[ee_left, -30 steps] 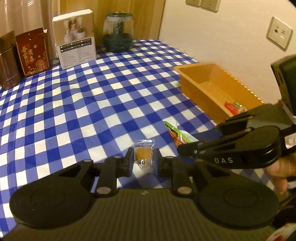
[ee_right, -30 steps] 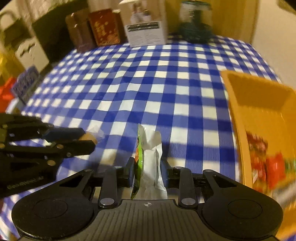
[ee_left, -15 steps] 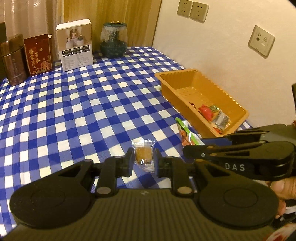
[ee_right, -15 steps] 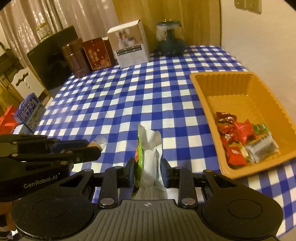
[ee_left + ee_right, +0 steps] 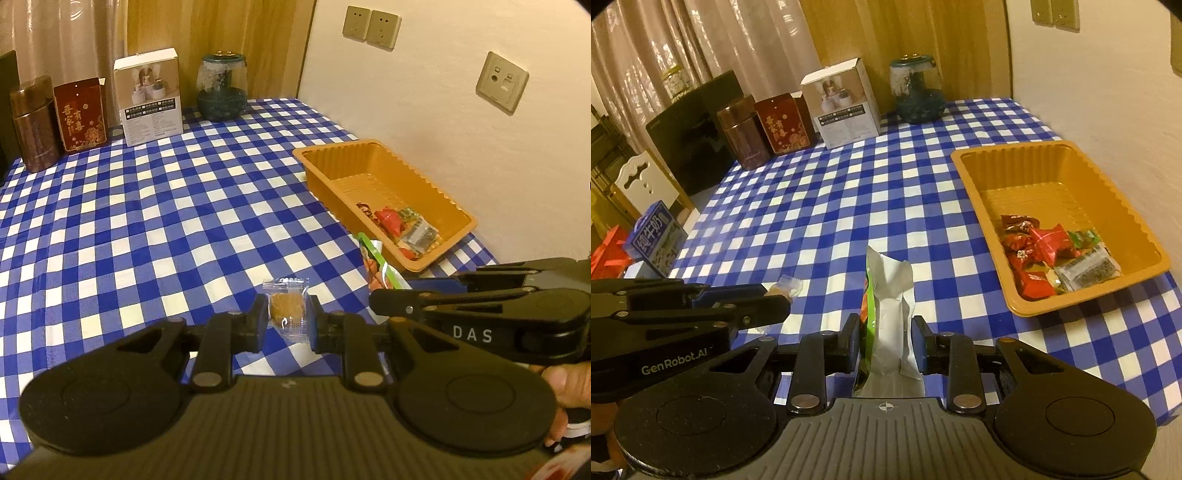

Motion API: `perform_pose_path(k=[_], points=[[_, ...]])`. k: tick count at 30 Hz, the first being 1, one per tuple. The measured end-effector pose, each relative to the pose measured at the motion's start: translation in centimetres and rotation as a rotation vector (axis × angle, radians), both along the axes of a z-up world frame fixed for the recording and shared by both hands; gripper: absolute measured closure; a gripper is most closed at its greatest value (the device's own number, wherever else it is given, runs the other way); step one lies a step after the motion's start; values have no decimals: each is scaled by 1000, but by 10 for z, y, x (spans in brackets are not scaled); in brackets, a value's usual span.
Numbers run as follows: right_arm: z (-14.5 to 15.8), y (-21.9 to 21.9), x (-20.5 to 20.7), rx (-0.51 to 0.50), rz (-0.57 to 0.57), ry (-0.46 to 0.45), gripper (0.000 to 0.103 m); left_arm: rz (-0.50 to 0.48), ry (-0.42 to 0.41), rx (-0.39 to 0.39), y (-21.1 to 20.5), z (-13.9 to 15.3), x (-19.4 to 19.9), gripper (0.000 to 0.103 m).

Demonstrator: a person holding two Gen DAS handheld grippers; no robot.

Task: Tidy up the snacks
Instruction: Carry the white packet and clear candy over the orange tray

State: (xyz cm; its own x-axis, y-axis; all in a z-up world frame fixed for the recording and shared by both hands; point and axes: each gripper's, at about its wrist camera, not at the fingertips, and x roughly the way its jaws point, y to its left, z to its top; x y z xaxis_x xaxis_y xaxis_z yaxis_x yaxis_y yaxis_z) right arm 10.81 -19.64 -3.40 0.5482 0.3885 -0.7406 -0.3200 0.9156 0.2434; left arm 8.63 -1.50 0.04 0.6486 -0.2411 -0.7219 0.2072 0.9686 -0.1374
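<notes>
1. The left gripper (image 5: 286, 323) is closed on a small clear-wrapped biscuit (image 5: 287, 310), held above the checked tablecloth (image 5: 166, 221).
2. The right gripper (image 5: 885, 343) pinches a green-and-white snack packet (image 5: 888, 314) upright, its top edge free.
3. The orange tray (image 5: 975, 192) sits near the wall, with red wrapped sweets (image 5: 1034, 251) at its near end.
4. A white box (image 5: 149, 96), glass jar (image 5: 221, 88), red carton (image 5: 81, 110) and brown tin (image 5: 33, 125) line the far edge, well apart from both grippers.

left tongs (image 5: 289, 324) matte black, silver screws; right tongs (image 5: 885, 343) black, "das" lettering, blue pads.
</notes>
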Motion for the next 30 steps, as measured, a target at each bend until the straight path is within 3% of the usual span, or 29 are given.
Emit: perform_pose_path(k=[30], points=[[10, -49, -16, -33, -102, -18, 73, -65, 0, -45, -42, 7, 4, 84]])
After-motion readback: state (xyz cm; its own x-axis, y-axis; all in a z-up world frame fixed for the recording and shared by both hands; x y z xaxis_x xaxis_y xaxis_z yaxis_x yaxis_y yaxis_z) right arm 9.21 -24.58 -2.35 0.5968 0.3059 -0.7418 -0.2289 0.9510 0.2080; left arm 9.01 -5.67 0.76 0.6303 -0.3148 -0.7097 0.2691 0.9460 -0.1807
